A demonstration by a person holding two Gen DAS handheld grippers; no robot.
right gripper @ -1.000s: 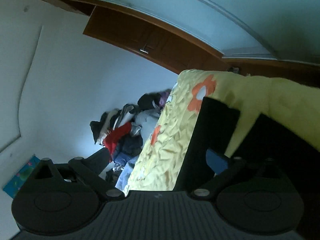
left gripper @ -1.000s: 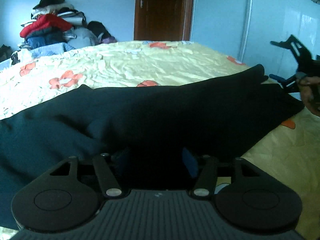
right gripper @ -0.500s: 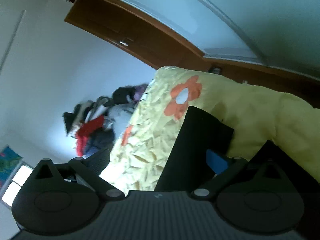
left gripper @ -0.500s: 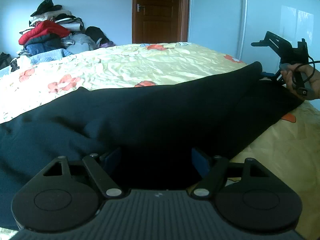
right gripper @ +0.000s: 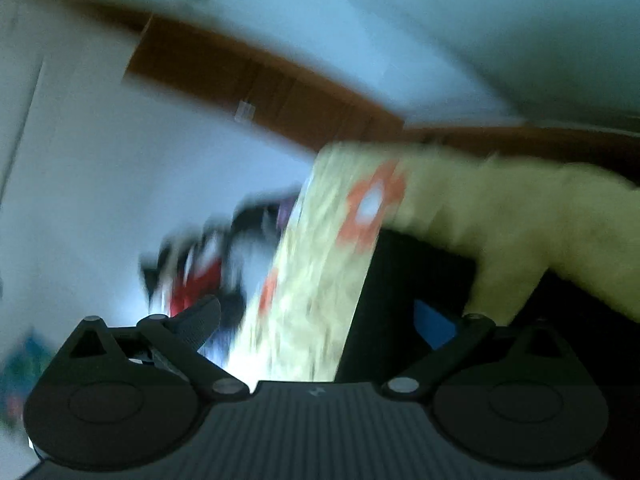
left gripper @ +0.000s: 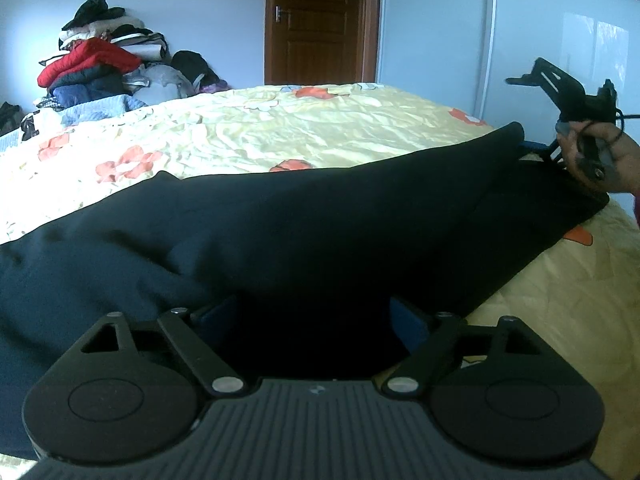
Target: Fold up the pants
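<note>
While the dark pants (left gripper: 320, 232) lie across the bed's (left gripper: 280, 132) near edge, the left gripper (left gripper: 316, 320) is opening, cloth loose between its fingers; the right gripper (right gripper: 320, 312) is spread wide, cloth against one finger.

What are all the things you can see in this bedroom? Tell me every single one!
pants: one, dark navy, spread across the bed, nearest the camera
bed cover: one, yellow with orange flowers, over the whole bed
pile of clothes: one heap, red, blue, black and white, beyond the bed's far left corner
door: one, brown wood, shut, in the far wall
wardrobe: one, pale and glossy, right of the door
left tool: one, black with blue pads, jaws opening, pants cloth between them
right tool: one, black, at the far right end of the pants; its own view is blurred, its jaws look spread
hand: one, holding the right tool
</note>
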